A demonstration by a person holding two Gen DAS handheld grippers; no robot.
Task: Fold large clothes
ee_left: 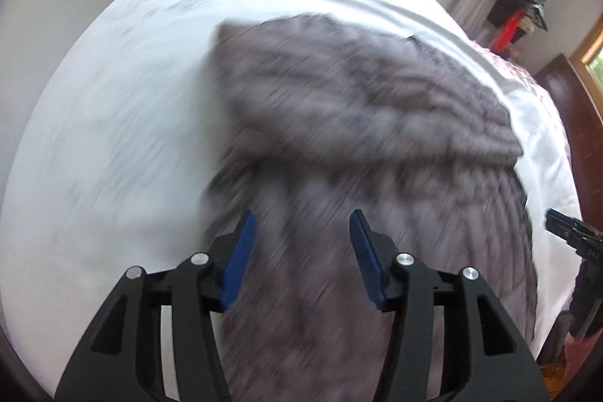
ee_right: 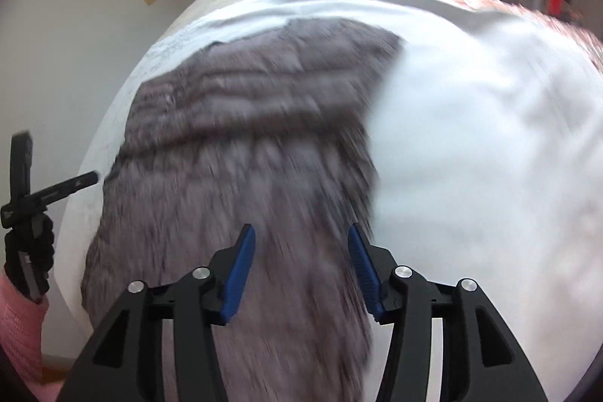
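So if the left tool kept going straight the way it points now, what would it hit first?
Most likely the grey quilted garment spread on the white bedsheet. The left tool is open with nothing between its blue pads, angled down over the cloth. The frame is blurred, so depth is uncertain.

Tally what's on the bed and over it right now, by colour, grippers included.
Grey: 1, the fuzzy garment, top part folded over
White: 1, the bed sheet
Pink patterned: 1, a cover at the bed's edge
Black with blue fingers: 2, left gripper and right gripper, both open and holding nothing
Total: 5
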